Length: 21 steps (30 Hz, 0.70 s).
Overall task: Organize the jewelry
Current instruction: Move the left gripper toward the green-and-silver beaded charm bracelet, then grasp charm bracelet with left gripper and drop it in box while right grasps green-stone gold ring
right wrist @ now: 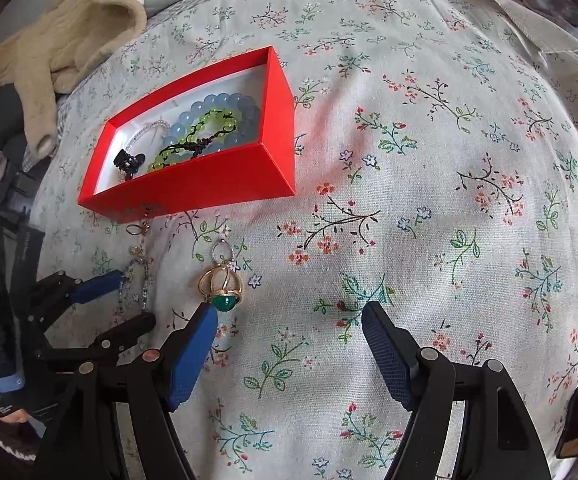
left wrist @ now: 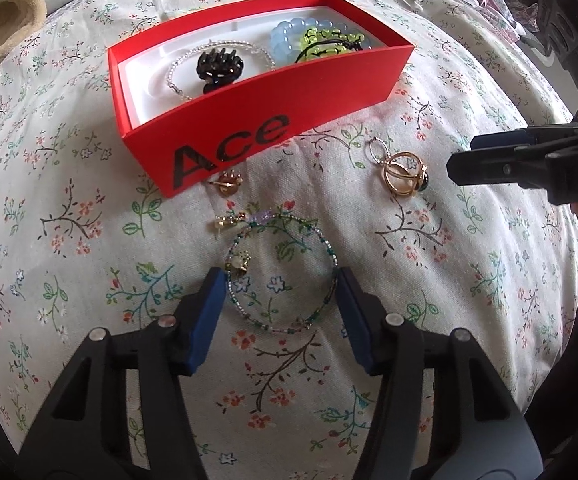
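Left wrist view: beaded bracelet [left wrist: 283, 272], a thin wire loop, lies flat on the floral bed sheet [left wrist: 449, 320], between the fingers.
Left gripper [left wrist: 281, 284]: wide, straddling the loop.
Right gripper [right wrist: 289, 320]: wide, empty, beside the gold rings [right wrist: 221, 284].
Destination: red cardboard box [left wrist: 273, 116], just beyond.

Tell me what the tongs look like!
Both tongs are black plastic with triangular cut-outs and round silver screws. The left tongs have smooth blue pads. The right tongs have bumpy, textured blue pads. White letters mark one side. No cables show.
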Tool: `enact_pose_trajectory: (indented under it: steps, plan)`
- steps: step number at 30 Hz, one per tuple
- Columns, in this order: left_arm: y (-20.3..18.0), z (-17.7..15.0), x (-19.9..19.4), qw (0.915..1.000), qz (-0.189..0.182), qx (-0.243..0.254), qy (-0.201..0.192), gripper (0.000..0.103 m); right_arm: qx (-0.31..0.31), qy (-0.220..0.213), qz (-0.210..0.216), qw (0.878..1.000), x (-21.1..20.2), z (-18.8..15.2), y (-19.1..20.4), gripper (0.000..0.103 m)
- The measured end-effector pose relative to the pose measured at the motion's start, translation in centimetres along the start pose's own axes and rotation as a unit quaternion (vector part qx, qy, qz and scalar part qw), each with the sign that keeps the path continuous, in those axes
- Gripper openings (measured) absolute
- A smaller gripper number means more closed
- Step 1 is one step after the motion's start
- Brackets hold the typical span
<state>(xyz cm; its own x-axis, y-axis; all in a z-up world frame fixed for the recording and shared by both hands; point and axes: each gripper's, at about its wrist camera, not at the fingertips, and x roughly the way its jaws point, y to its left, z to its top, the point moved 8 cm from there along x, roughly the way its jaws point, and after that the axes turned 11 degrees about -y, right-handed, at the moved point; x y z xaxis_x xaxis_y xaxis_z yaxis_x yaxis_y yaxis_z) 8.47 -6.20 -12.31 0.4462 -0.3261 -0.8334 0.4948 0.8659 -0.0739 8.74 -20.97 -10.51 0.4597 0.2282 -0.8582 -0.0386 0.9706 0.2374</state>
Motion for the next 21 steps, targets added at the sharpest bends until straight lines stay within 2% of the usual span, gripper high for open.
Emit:
enact_pose_trajectory:
  steps: [16,21]
  plan:
    - [0.4,0.7,-2.4,0.9996,0.007,-0.005,-0.027,0.057,0.011,-0.01,0.017,1.0,-0.8,0.8,0.6,0.076]
    - [1.0,1.1,-3.4,0.9989,0.018,-0.021,-0.038,0.057,0.01,-0.01,0.018,1.0,-0.3,1.0,1.5,0.076]
